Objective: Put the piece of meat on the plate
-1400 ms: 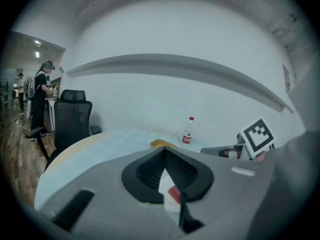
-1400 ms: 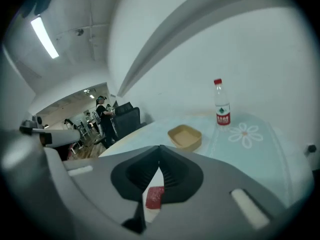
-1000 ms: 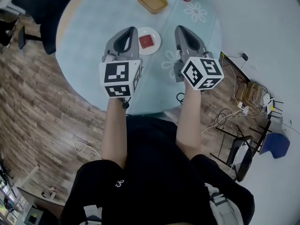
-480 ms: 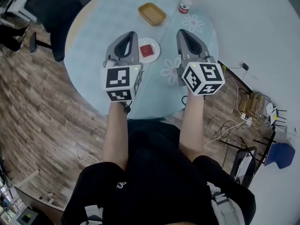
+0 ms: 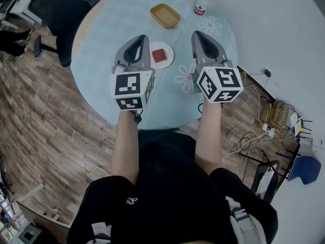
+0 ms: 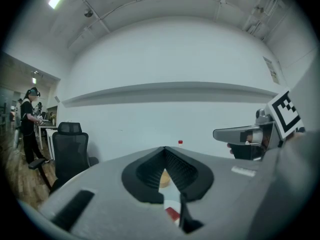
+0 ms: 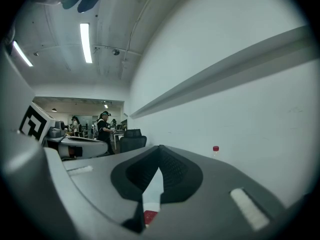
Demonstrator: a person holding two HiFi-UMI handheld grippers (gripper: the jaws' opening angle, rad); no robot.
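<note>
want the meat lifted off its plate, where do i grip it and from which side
Grip the piece of meat across two opposite side edges, coming down from above. It lies flat, a low square slab on the plate, so a level approach would likely meet the rim first.

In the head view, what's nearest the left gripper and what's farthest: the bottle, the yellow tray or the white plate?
1. White plate, just right of the left gripper.
2. Yellow tray, farther off, ahead.
3. Bottle, farthest, off to the right.
</note>
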